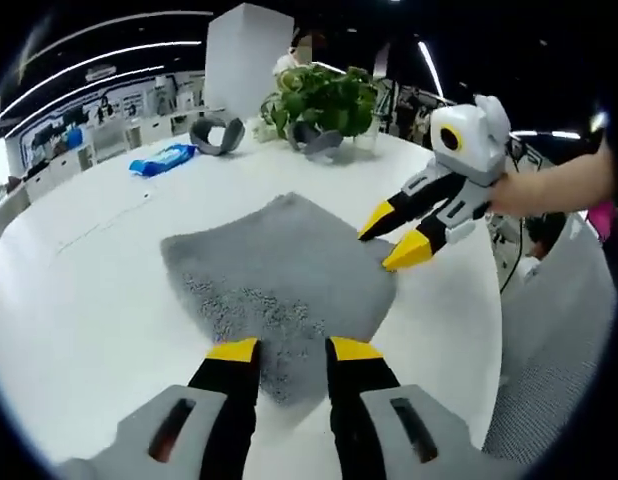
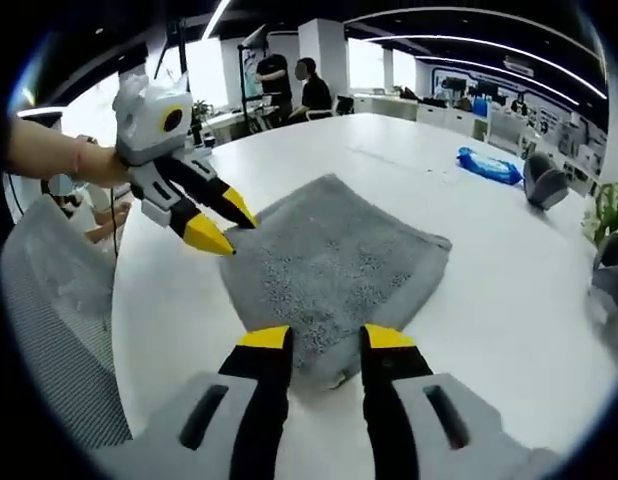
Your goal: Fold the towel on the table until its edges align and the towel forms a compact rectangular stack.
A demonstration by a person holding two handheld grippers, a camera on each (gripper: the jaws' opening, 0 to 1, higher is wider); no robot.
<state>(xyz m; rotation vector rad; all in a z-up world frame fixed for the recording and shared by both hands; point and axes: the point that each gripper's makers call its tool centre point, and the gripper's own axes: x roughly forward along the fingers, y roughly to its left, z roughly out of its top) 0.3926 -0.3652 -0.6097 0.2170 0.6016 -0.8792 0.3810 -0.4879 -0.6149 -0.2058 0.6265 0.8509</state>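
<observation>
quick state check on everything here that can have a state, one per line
towel: flat on the table, looks already folded at least once, edges roughly aligned
left gripper: open, tips over the towel's near edge
right gripper: open, tips over a towel corner
blue packet: lying flat, far side of the table
plant: upright
</observation>
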